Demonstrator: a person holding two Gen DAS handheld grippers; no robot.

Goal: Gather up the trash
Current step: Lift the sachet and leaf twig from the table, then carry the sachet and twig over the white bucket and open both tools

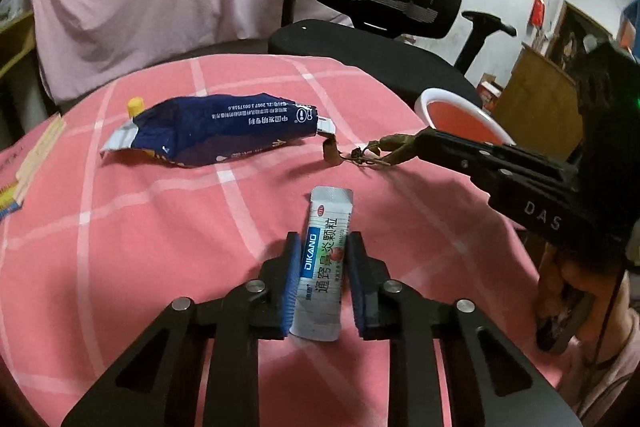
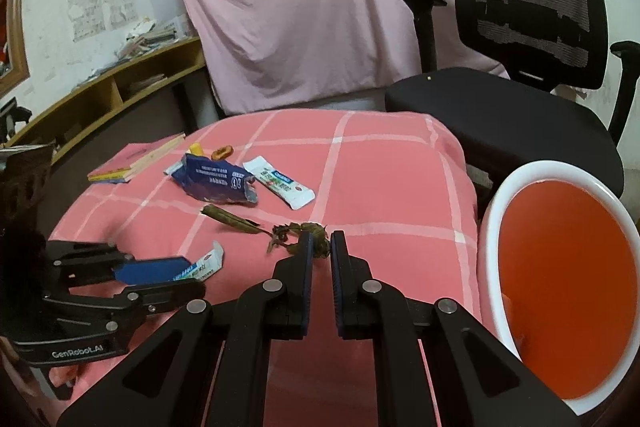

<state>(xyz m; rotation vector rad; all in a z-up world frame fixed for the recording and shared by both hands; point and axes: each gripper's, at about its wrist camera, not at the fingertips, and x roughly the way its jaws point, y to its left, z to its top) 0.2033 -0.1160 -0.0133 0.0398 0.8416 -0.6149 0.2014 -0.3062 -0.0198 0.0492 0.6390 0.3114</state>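
My left gripper (image 1: 322, 241) sits around a white medicine sachet (image 1: 325, 259) lying on the pink checked cloth (image 1: 160, 247); its blue pads touch both long edges. It also shows in the right wrist view (image 2: 188, 269). My right gripper (image 2: 320, 239) has its tips at a dried leafy twig (image 2: 288, 233), jaws a narrow gap apart; in the left wrist view the twig (image 1: 376, 151) hangs from its tips (image 1: 420, 139). A crumpled blue snack bag (image 1: 224, 127) and a second white sachet (image 2: 280, 181) lie farther back.
A white-rimmed orange bin (image 2: 560, 287) stands off the table's right edge. A black office chair (image 2: 520, 87) is behind the table. A book (image 2: 132, 163), a yellow cap (image 2: 196, 149) and an orange piece (image 2: 222, 151) lie at the far left. A pink sheet hangs behind.
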